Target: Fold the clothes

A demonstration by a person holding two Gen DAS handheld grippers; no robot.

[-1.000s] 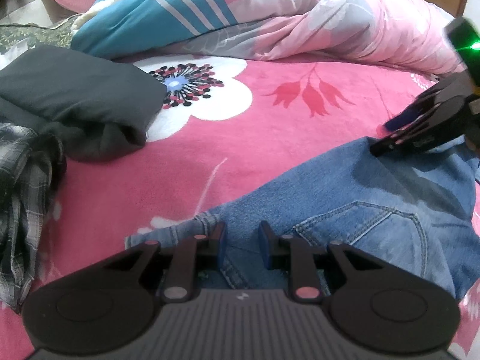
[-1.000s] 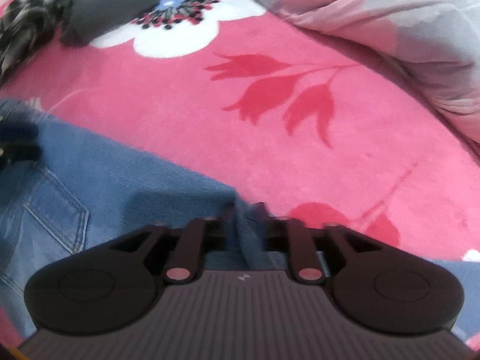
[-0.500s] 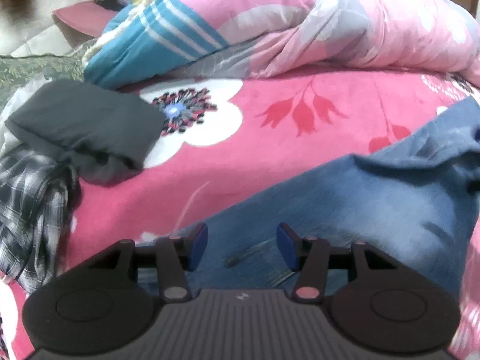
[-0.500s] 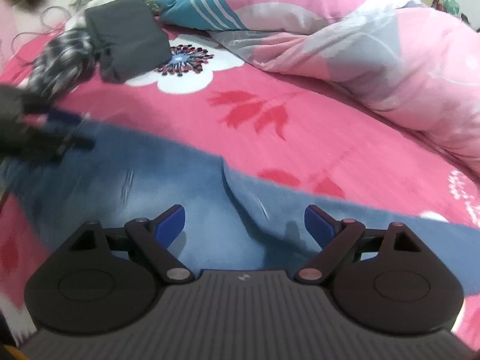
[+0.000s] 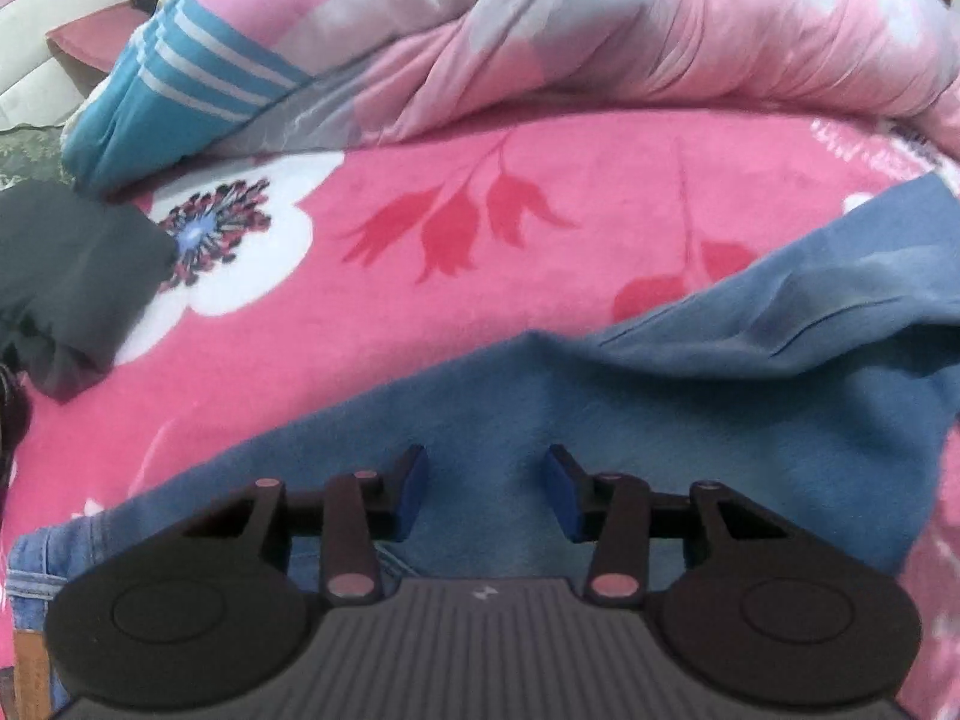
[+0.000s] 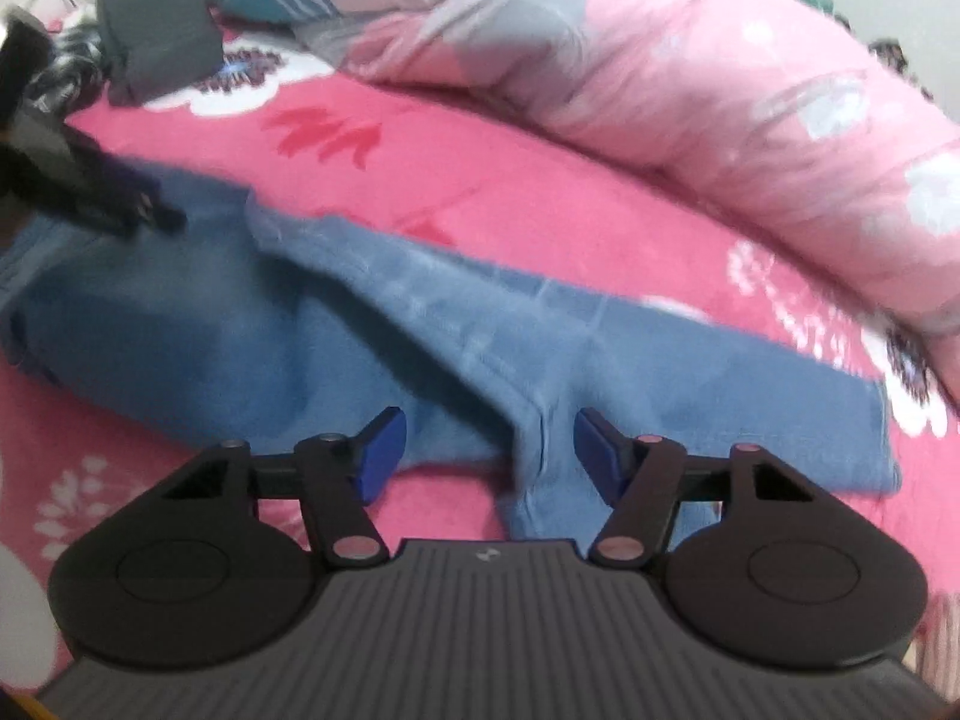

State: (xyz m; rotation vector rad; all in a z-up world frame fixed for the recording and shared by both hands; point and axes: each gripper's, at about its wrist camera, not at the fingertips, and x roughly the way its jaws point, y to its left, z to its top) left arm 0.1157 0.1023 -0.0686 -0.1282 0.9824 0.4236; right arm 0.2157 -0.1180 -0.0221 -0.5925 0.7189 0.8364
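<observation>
Jeans point(image 5: 690, 420) now lie stretched across the pink bedspread point(image 5: 540, 168); both grippers point(image 5: 486, 492) point(image 6: 489, 450) closing, gripping nothing.

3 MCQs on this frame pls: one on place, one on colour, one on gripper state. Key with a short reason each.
1. Where do the jeans lie?
A. on the pink floral blanket
B. on top of the quilt
C. on the floor

2. What colour is the folded garment by the white flower print?
A. yellow
B. dark grey
C. white

3. How do the right gripper's pads stand?
A. clamped flat together
B. apart, not pressing the denim
C. out of view

Key:
1 A, denim spreads across the blanket.
2 B, it reads dark grey in both views.
3 B, jaws closing, a denim ridge between them, clear gaps at each pad.
</observation>
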